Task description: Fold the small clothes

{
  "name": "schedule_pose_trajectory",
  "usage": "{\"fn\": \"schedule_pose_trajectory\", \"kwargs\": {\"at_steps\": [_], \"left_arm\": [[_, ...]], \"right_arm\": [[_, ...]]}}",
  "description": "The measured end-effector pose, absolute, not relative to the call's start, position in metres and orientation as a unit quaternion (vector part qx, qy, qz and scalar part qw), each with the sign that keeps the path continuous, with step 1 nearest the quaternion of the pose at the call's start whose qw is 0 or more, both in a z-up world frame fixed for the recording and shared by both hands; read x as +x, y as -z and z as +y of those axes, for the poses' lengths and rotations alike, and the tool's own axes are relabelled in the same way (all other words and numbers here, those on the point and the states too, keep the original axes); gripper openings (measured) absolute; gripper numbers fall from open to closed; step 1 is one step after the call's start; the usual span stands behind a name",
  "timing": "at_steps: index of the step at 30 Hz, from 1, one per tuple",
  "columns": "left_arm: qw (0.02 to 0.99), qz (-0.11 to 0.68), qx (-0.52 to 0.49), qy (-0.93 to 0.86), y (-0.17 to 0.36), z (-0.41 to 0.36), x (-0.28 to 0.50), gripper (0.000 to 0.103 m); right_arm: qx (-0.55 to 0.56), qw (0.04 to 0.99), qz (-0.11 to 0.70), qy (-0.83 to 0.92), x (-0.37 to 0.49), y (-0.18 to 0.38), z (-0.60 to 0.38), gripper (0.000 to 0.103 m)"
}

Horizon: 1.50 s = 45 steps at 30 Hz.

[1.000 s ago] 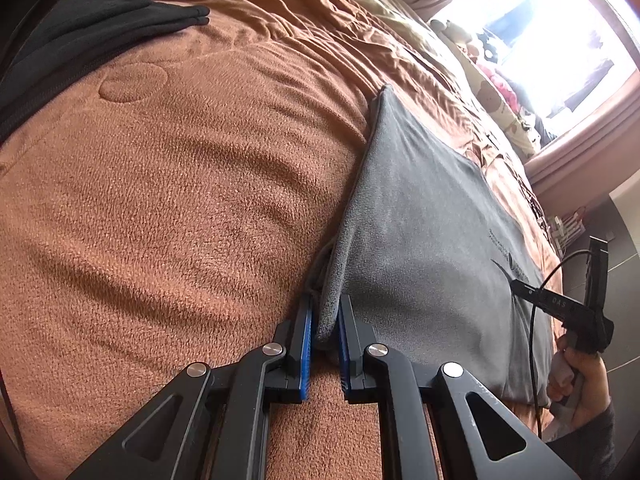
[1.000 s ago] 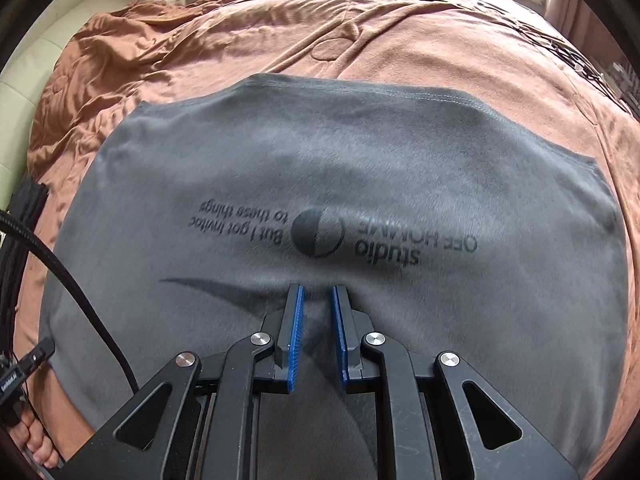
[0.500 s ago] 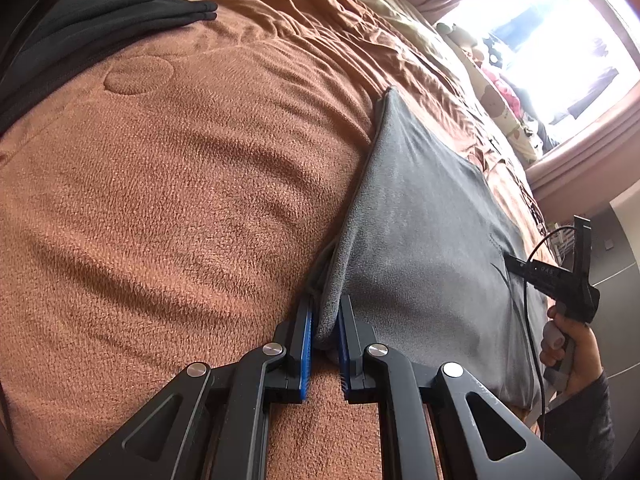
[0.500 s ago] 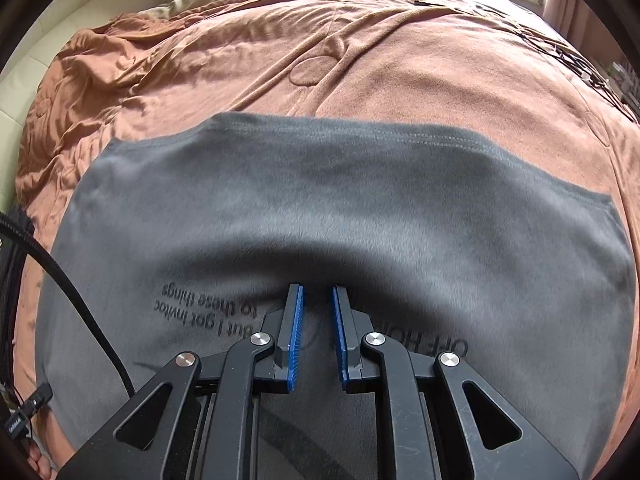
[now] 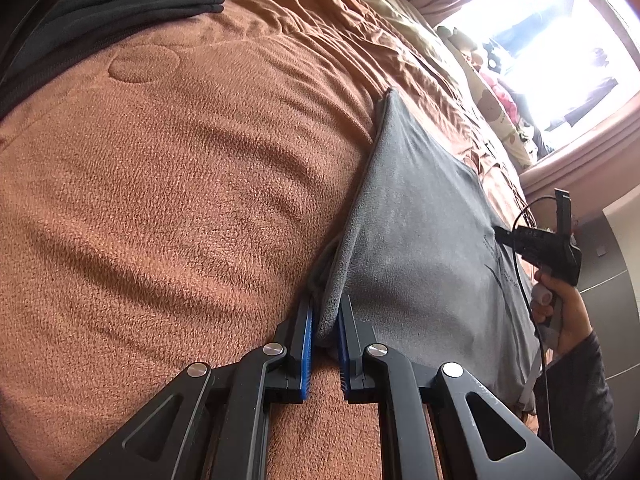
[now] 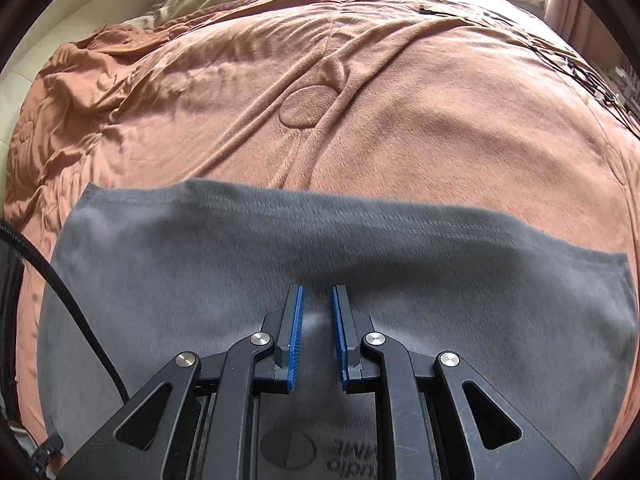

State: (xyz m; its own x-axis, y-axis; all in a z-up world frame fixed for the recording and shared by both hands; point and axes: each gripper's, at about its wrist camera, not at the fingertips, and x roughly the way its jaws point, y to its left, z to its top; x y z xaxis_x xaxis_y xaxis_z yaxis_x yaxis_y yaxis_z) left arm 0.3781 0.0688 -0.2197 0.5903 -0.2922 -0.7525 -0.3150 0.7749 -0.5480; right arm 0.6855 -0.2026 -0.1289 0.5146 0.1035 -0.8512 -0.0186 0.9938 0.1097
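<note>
Grey t-shirt [image 5: 420, 240] spread on the bed over a rust-brown fleece blanket [image 5: 180, 200], printed side up, with a round logo and some lettering just peeking out under the right tool. Left claw [image 5: 323, 322] clenched on the side edge of the shirt, a thick bunch of fabric pinched between the blue pads, looks like more than one layer in there. Right claw [image 6: 318, 308] nearly closed over the middle of the shirt with a little ridge of cloth standing up in the narrow gap, so probably gripping it, but honestly can't tell for sure from this angle. Right hand [image 5: 560, 312] visible over at the far side of the shirt in the left view, wrapped around its tool with a cable trailing off. Dark garments [image 5: 100, 12] piled off in the corner of the bed, well apart from the work. Handling-wise: light, floppy knit, zero stiffness, sags the moment it leaves the bed, and probably drags a bit on that fuzzy blanket instead of sliding clean. Best bet is grabbing right at hems or side seams where the fabric is doubled and less stretchy, and catching both layers together so the back doesn't lag behind. Pinching mid-panel just makes a tent and wrinkles the fold. Hem [image 6: 340, 208] currently lying fairly straight.
</note>
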Motion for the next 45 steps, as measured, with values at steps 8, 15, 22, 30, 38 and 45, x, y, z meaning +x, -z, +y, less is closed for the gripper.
{"fn": "schedule_pose_trajectory", "kwargs": {"at_steps": [8,15,22,30,38,45], "left_arm": [[0.823,0.451,-0.344,-0.006,0.221,0.071,0.378,0.011],[0.818,0.444,-0.365,0.003,0.222,0.076,0.378,0.01],[0.81,0.429,-0.398,0.026,0.217,0.079,0.377,0.008],[0.796,0.399,-0.449,0.068,0.202,0.084,0.379,0.007],[0.782,0.376,-0.485,0.108,0.192,0.084,0.384,0.007],[0.77,0.354,-0.508,0.154,0.17,0.079,0.396,0.007]], "right_arm": [[0.049,0.867,0.496,-0.023,0.703,0.121,-0.204,0.011],[0.044,0.854,0.515,-0.064,0.656,0.109,-0.197,0.012],[0.038,0.84,0.533,-0.096,0.597,0.104,-0.19,0.012],[0.043,0.832,0.541,-0.114,0.542,0.114,-0.19,0.012],[0.045,0.84,0.529,-0.117,0.495,0.122,-0.182,0.012],[0.057,0.845,0.519,-0.118,0.463,0.128,-0.178,0.012]]}}
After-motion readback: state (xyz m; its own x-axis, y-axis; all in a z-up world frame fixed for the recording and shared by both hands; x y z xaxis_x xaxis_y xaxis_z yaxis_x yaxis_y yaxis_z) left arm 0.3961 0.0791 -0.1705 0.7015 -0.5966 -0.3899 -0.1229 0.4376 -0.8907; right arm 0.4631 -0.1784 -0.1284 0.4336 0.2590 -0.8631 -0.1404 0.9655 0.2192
